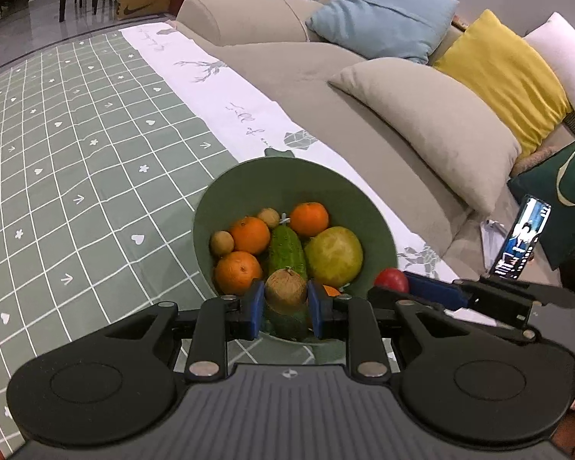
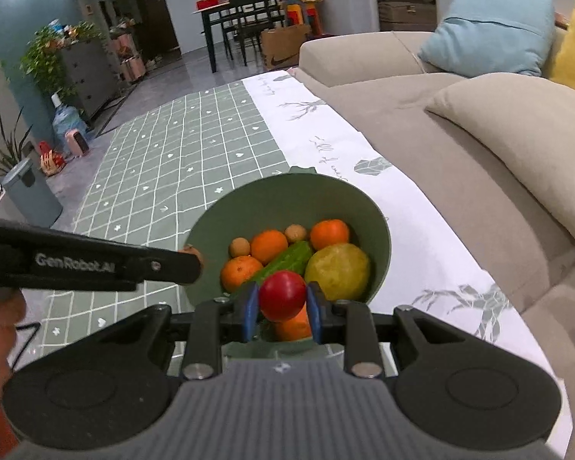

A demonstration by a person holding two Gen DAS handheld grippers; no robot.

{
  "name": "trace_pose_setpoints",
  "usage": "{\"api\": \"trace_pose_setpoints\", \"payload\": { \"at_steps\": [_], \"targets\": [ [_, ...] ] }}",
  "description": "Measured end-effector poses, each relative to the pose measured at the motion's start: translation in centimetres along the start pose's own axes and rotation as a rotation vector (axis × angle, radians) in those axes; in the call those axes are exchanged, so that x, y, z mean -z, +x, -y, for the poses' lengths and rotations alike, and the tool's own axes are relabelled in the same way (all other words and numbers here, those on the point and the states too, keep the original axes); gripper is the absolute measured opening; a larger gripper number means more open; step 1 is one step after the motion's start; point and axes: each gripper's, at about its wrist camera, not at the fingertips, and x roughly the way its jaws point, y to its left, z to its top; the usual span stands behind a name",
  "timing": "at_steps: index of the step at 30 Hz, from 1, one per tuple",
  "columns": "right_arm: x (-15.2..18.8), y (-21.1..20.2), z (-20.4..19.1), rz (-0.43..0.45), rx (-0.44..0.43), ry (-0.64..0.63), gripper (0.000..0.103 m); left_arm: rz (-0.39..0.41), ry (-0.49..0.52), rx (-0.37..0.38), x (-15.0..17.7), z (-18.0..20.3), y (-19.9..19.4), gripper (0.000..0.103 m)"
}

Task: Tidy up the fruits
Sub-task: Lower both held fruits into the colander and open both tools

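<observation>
sofa [image 1: 287, 73]: beige, far right of the scene, runs along the counter edge; blue cushion [image 1: 383, 15], yellow cushion [image 1: 502, 73] and a beige cushion [image 1: 433, 122] on it
counter [image 1: 76, 153]: under a green grid cloth with a white printed strip on the sofa side
bowl [image 1: 280, 180]: green, on the counter near the white strip, just ahead of both my grippers, holds the fruit pile
yellow-green fruit [image 1: 333, 257]: biggest piece, right side of the bowl
cucumber [image 1: 285, 251]: mid bowl, lying between the oranges and the yellow-green fruit
oranges [image 1: 249, 235]: three clear in the bowl, two left, one far right
small brown fruits [image 1: 221, 243]: two, far left part of the bowl
my left gripper [image 1: 286, 308]: clamped on a brown round fruit [image 1: 285, 291], held over the bowl's near rim
my right gripper [image 2: 282, 312]: clamped on a red fruit [image 2: 282, 295], also over the near rim, just right of my left gripper
phone [image 1: 519, 241]: screen lit, propped near right by the sofa
</observation>
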Motion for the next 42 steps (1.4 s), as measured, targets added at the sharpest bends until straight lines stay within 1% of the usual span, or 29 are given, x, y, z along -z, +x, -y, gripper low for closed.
{"api": "trace_pose_setpoints", "payload": {
  "at_steps": [6,11,15,21,24,27,31,35,39,41,42],
  "targets": [
    [-0.8,1.8,1.1,-0.032,-0.026,-0.044,0.023,-0.030,0.019,-0.013,-1.1,-0.6,2.1,0.027],
    [-2.1,3.4,1.5,-0.049,-0.049,-0.064,0.023,-0.064,0.039,-0.028,-2.6,-0.5,4.4,0.027],
    [-3.3,5.3,1.4,-0.067,-0.059,-0.120,0.023,-0.089,0.060,-0.042,-3.6,-0.6,6.0,0.027],
    [-4.6,7.8,1.9,-0.097,-0.064,-0.192,0.023,-0.122,0.168,-0.061,-4.1,-0.2,7.7,0.027],
    [-5.1,8.6,2.1,-0.105,-0.075,-0.207,0.023,-0.138,0.193,-0.062,-4.2,-0.1,8.5,0.027],
    [-5.3,9.6,2.1,-0.118,-0.079,-0.234,0.023,-0.143,0.203,-0.071,-4.3,-0.2,9.0,0.027],
    [-5.1,10.5,2.5,-0.139,-0.081,-0.237,0.023,-0.156,0.214,-0.069,-4.3,-0.3,9.5,0.027],
    [-5.0,10.6,2.6,-0.136,-0.086,-0.231,0.023,-0.170,0.218,-0.081,-4.1,-0.4,10.0,0.027],
    [-4.9,10.7,2.4,-0.138,-0.083,-0.229,0.024,-0.171,0.206,-0.079,-4.1,-0.6,10.0,0.027],
    [-4.9,10.6,2.2,-0.137,-0.077,-0.235,0.024,-0.176,0.205,-0.082,-4.1,-0.6,10.0,0.029],
    [-4.9,10.5,2.1,-0.137,-0.074,-0.239,0.024,-0.179,0.205,-0.087,-4.2,-0.5,10.0,0.033]
  ]
}}
